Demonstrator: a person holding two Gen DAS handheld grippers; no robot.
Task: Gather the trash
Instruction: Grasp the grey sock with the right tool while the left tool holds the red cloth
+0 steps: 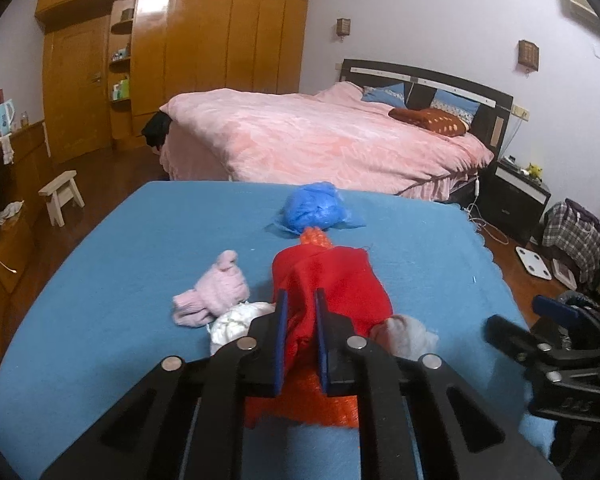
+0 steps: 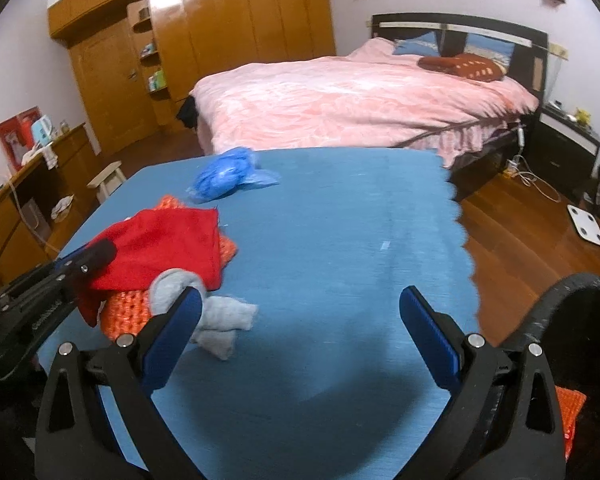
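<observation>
Two grippers work over the blue table (image 2: 340, 240). The left gripper (image 1: 300, 300) is pinched on a red cloth (image 1: 332, 280) lying over orange mesh (image 2: 128, 312) near the table's left edge. The right gripper (image 2: 300, 300) hangs wide open, empty, beside a grey sock (image 2: 220, 320). Beyond the cloth sits a blue plastic bag (image 1: 312, 208).

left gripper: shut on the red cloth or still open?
Shut on it. In the left wrist view the left gripper has its two fingers pinching a fold of the red cloth on the blue table.
</observation>
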